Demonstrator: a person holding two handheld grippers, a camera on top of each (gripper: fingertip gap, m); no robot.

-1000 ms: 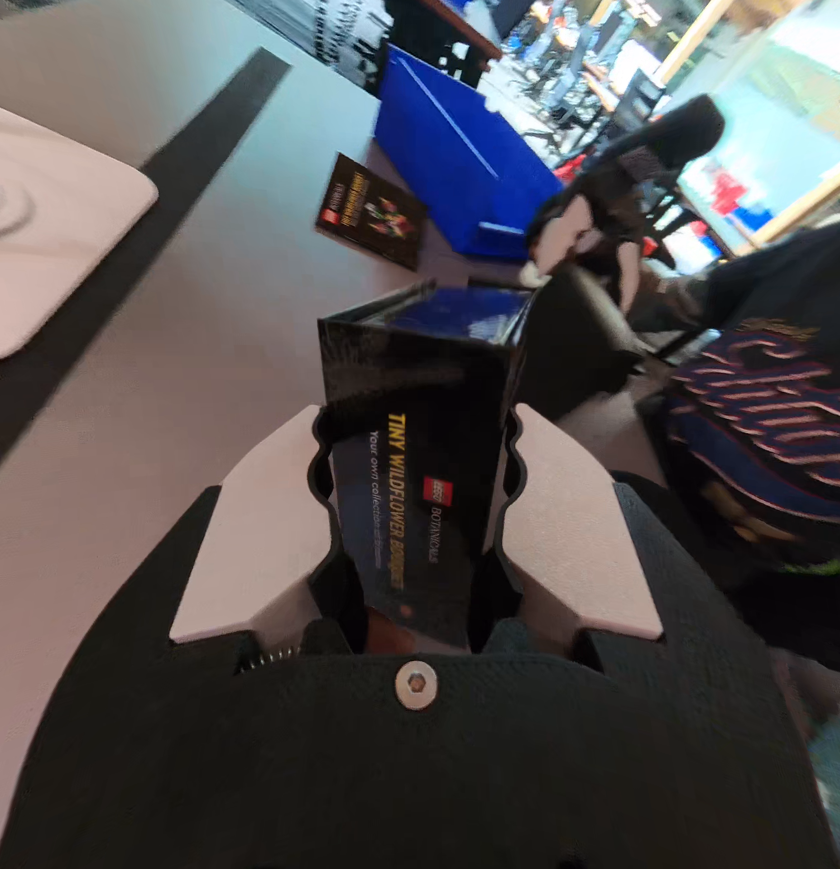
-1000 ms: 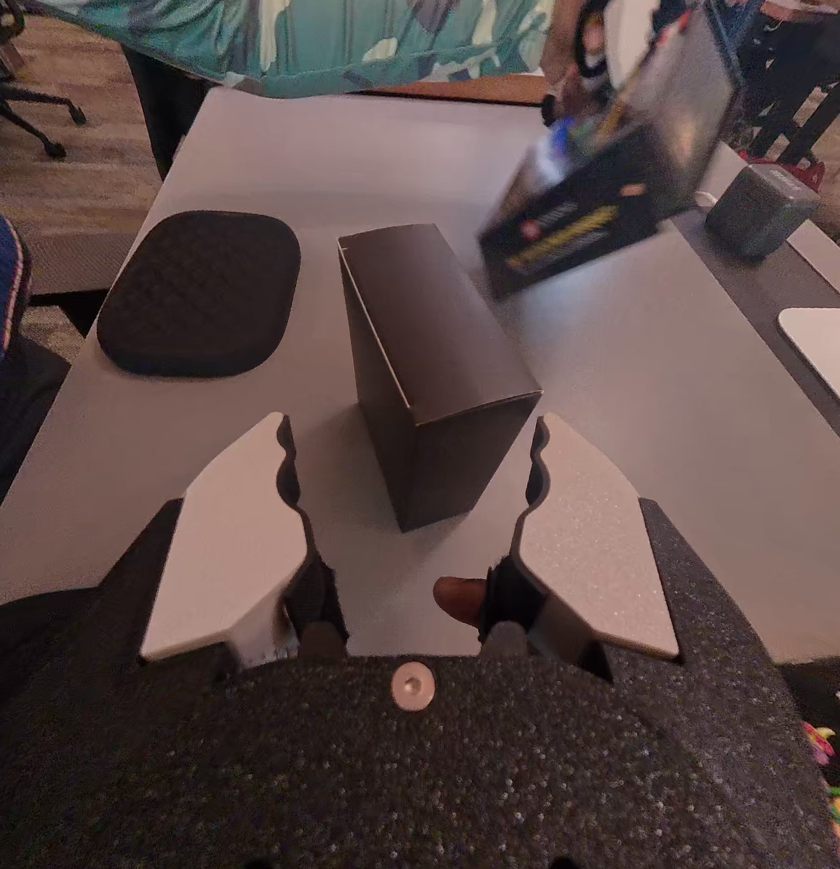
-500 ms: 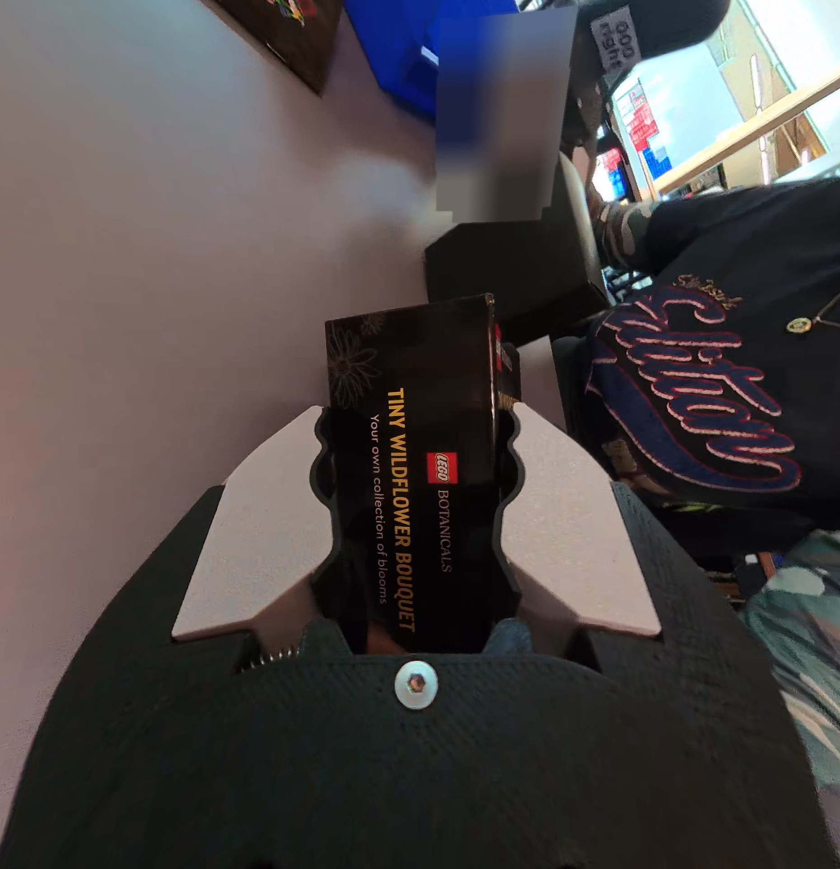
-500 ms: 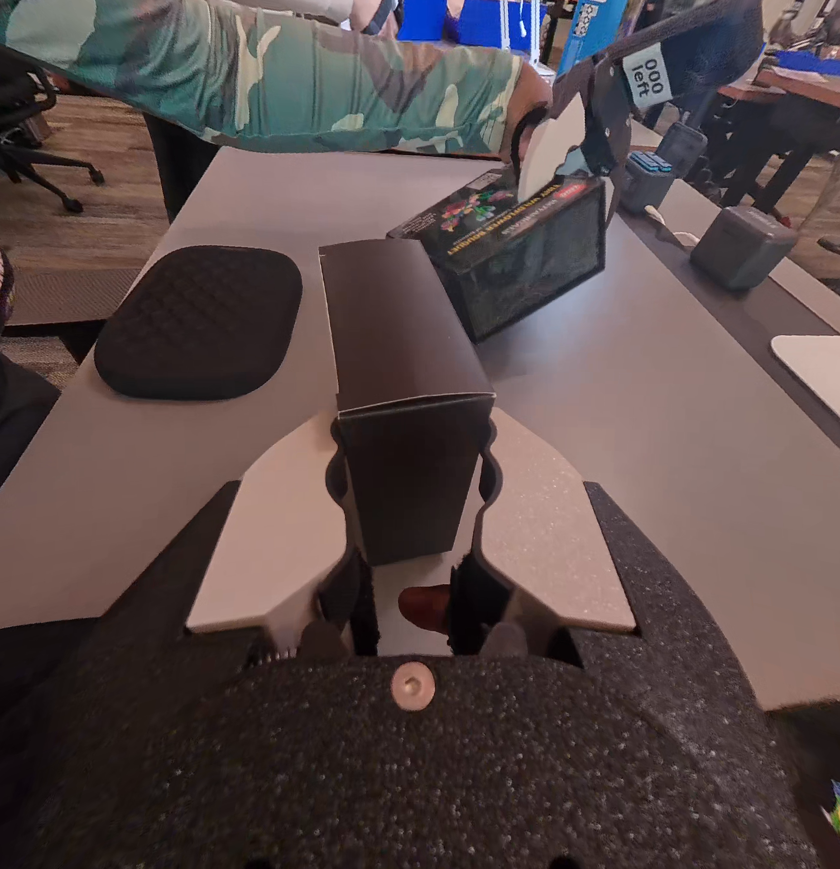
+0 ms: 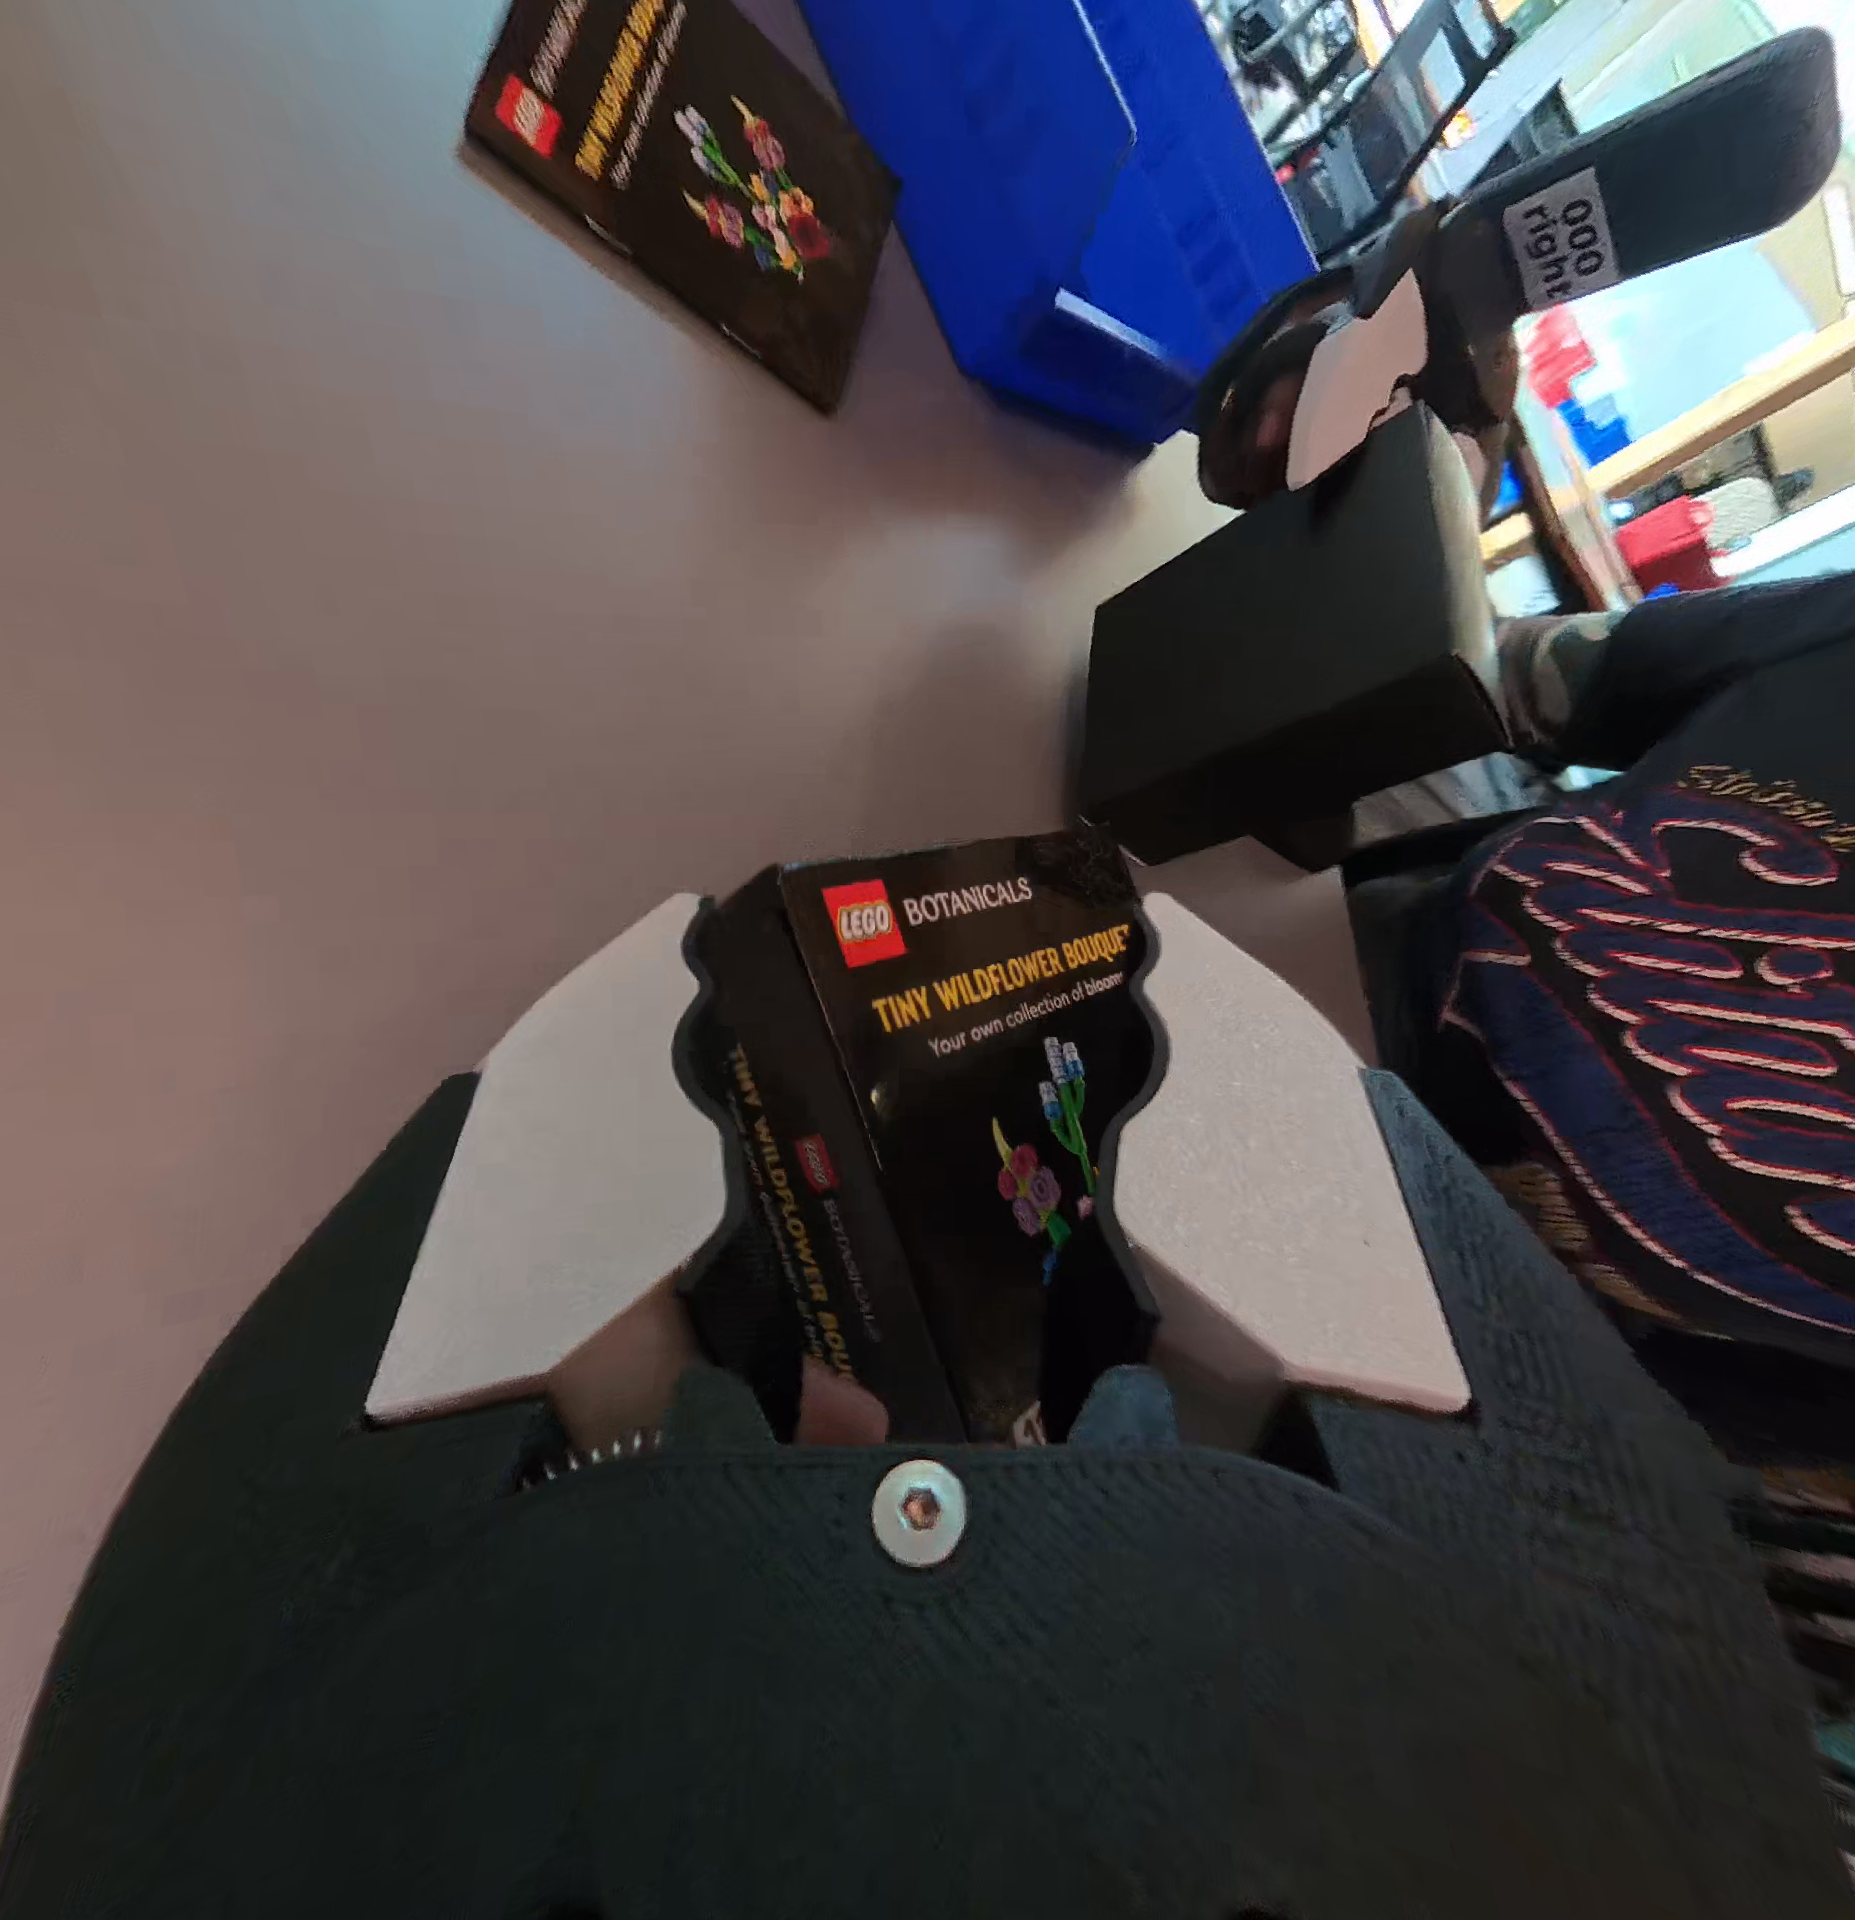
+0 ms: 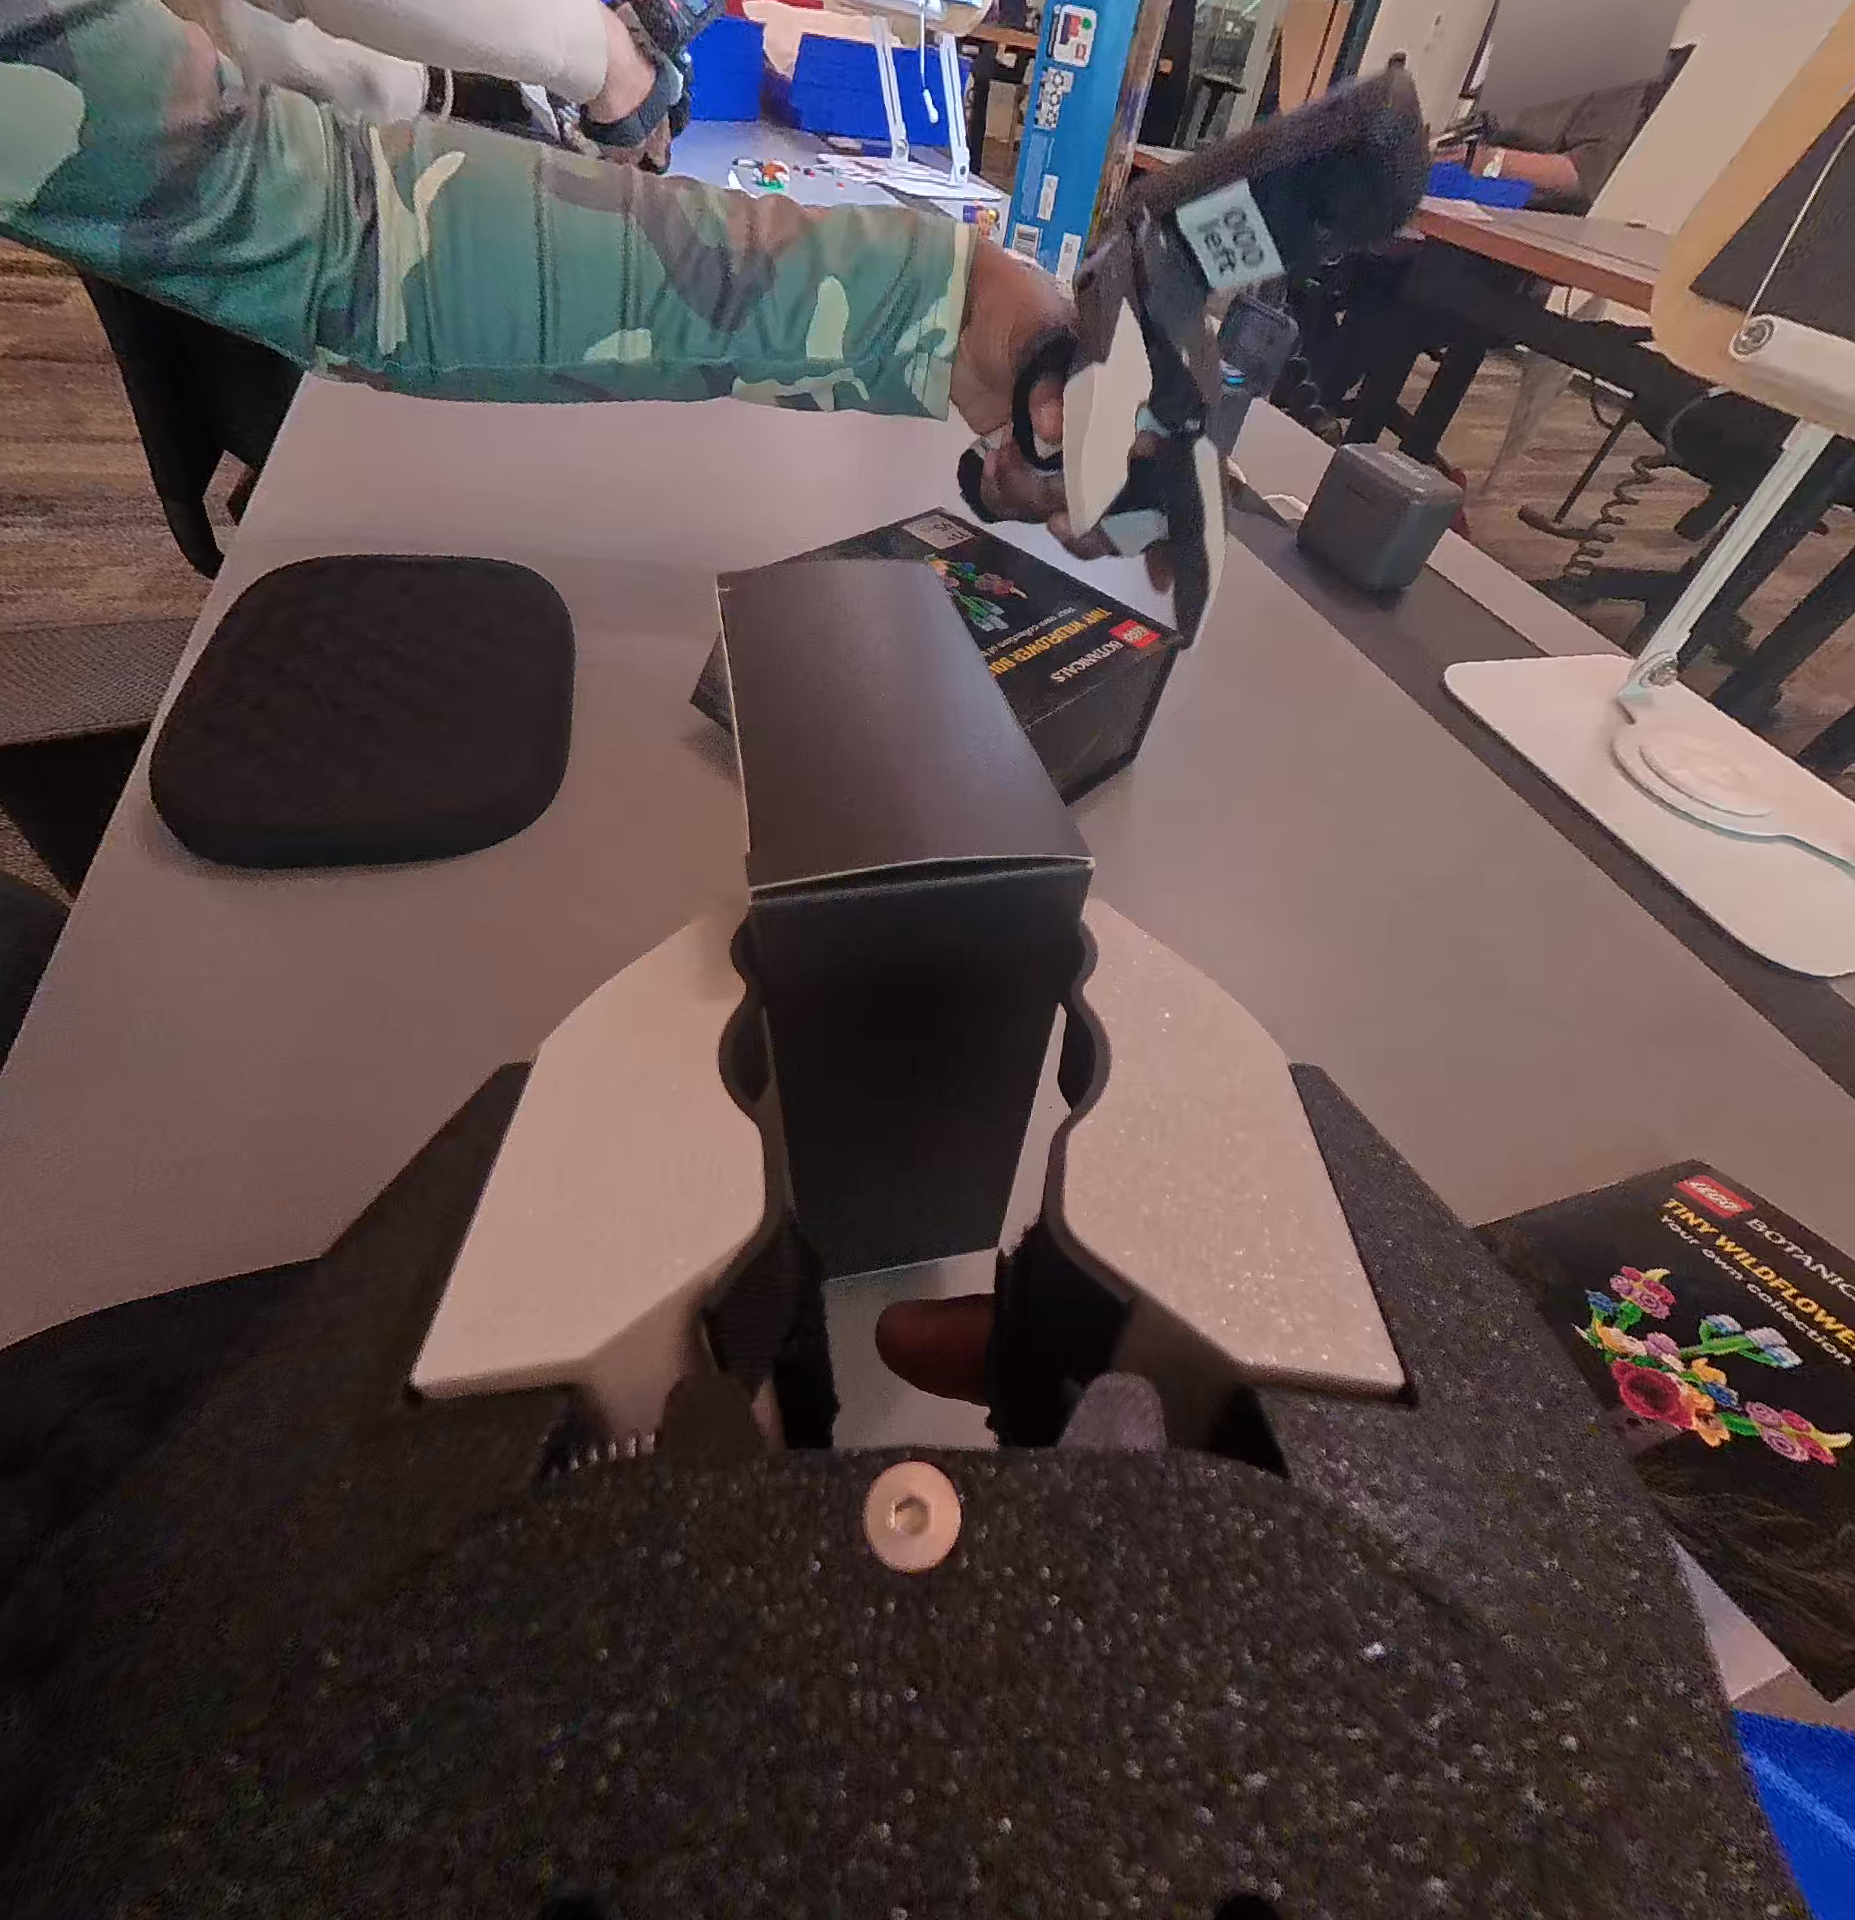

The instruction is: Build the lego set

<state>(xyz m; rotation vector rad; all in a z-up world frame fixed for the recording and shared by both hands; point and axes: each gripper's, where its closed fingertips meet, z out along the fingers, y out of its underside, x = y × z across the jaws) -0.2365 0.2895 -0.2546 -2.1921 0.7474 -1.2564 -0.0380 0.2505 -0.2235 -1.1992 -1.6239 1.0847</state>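
The printed lego box point(image 5: 964, 1101) is clamped between the fingers of the left gripper point(image 5: 928, 1049), resting on the far middle of the grey table point(image 6: 1318, 935). The plain black inner box point(image 6: 881, 790) is gripped at its near end by the right gripper point(image 6: 907, 1060), its far end close to the printed box; whether they touch cannot be told. If the two were pulled or pressed askew, thin card could be crushed or slipped, and loose contents might be spilled.
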